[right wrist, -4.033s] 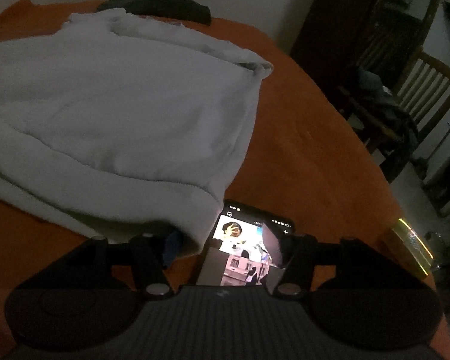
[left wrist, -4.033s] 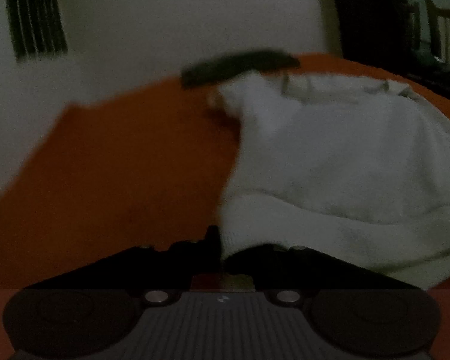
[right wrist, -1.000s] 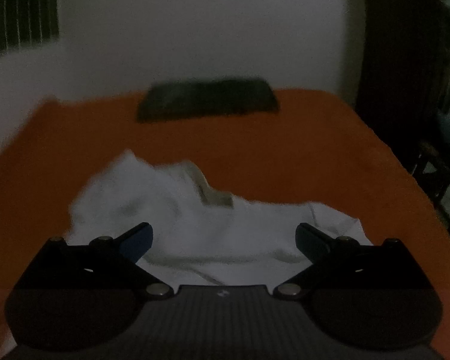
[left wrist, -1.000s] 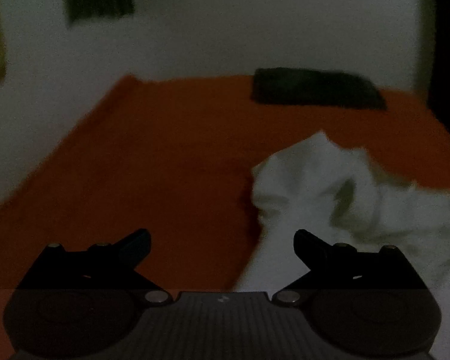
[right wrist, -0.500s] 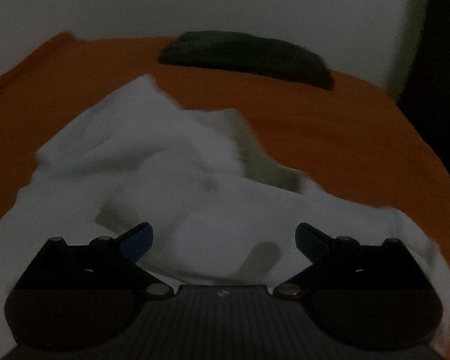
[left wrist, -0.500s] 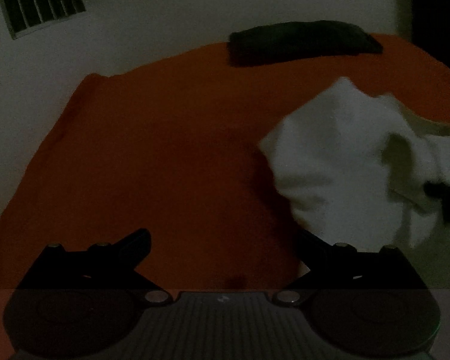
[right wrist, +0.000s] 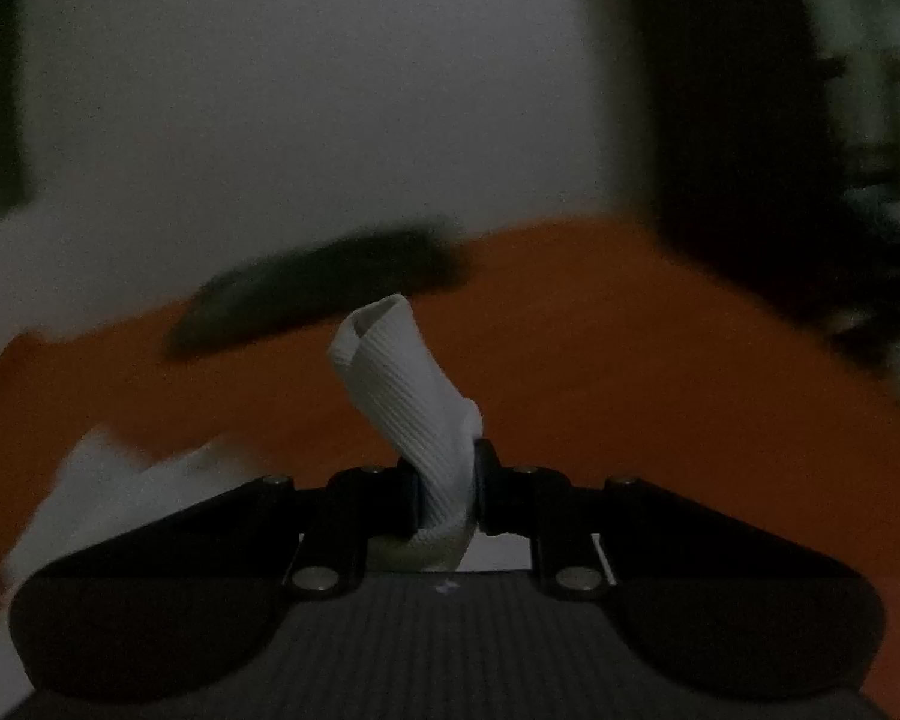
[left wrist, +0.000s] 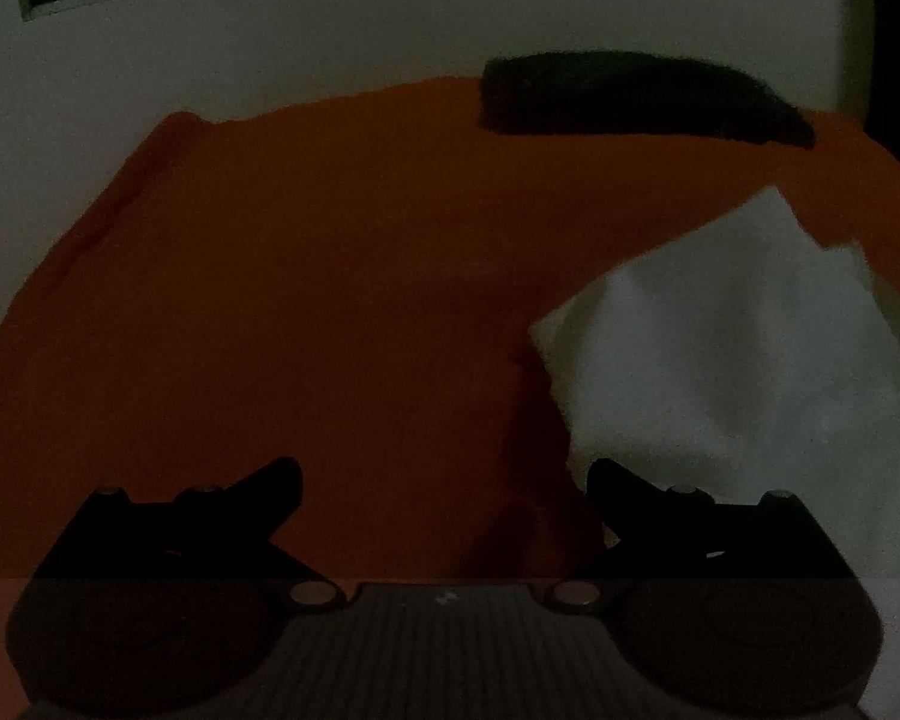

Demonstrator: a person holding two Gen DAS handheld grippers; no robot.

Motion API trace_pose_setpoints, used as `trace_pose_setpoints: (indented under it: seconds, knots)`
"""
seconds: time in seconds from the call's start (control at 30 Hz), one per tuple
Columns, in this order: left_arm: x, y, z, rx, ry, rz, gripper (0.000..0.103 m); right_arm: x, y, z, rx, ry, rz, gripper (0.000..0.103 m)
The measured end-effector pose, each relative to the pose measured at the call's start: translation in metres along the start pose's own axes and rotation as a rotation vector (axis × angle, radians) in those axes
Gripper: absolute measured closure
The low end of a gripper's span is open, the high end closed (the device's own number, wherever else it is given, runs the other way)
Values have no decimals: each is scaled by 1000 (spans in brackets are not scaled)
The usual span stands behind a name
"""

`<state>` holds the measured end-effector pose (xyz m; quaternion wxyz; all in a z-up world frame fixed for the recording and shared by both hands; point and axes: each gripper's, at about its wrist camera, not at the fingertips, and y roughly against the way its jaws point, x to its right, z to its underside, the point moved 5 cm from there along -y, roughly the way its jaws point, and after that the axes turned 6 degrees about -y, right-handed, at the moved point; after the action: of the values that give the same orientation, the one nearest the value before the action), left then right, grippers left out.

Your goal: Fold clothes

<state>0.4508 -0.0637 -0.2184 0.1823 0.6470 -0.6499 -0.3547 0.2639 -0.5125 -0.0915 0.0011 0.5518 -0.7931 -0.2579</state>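
The right tool (right wrist: 447, 495) is closing on a ribbed cuff (right wrist: 405, 384) of the white garment (left wrist: 732, 372), which lies crumpled on the orange bed (left wrist: 300, 300) — soft knit could slip from so narrow a pinch. The left tool (left wrist: 444, 480) stands wide and empty just beside the fleecy heap — it may snag bedding.

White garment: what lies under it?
The white garment rests on the orange cover, bare to its left. Whatever lies beneath the cloth is covered and cannot be seen.
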Motion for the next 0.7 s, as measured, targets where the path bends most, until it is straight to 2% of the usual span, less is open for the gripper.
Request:
trace_pose_setpoints:
  seconds: [0.07,0.13,0.23,0.27,0.3,0.33,0.37,0.4,0.47,0.53,0.6,0.63,0.67,0.7]
  knots:
    - [-2,-9,-5,-10,11,-15,0,78,39,-34,74,-17,155,85]
    - [-2,-19,-8,-29,17,-45,0,149,64,-54,108,-22,325,85]
    - [-1,-27,-11,-32,10,-57,0,227,80,-57,63,-17,533,78]
    - [-1,-29,-13,-28,10,-52,0,249,82,-53,36,-54,591,70]
    - [-1,-31,-15,-23,11,-46,0,268,86,-49,27,-101,644,51]
    - [-1,-33,-16,-27,10,-44,0,280,90,-44,29,-133,696,40]
    - [-1,-36,-17,-36,10,-33,0,291,94,-40,33,-161,748,23]
    - [1,-40,-18,-51,7,-8,0,291,98,-35,35,-171,736,20]
    - [5,-48,-19,-82,3,44,0,285,107,-26,39,-183,678,20]
    - [10,-55,-21,-98,8,75,0,258,105,-20,19,-121,581,20]
    - [16,-61,-25,-92,15,70,1,209,92,-13,-30,-23,425,20]
    - [19,-64,-28,-81,20,71,5,185,87,-9,-54,13,343,20]
    - [23,-67,-31,-70,25,73,28,155,76,-3,-88,65,242,21]
    - [28,-69,-34,-75,34,126,51,123,63,3,-124,121,136,21]
